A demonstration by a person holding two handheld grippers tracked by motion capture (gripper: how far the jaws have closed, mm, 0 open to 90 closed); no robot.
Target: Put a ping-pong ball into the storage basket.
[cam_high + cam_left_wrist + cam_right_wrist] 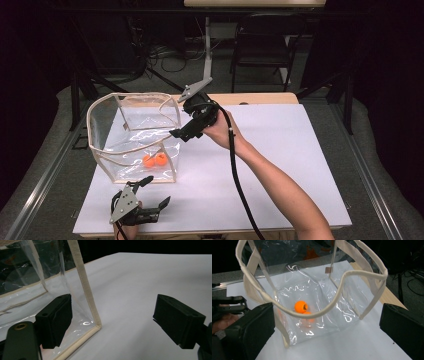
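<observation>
step: drop done, judged | right gripper [176, 131] jaws wide, empty, above clear bag [107, 150] rim | two orange balls [301, 306] inside bag | left gripper [155, 192] wide at bag corner | next: fetch another item

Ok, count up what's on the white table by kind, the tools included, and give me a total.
Orange balls: 2, inside the bag
Clear plastic bag with cream trim: 1
Hand-held tools: 2, the left tool by the bag's near corner, the right tool above its rim, both open and holding nothing
Total: 5
</observation>
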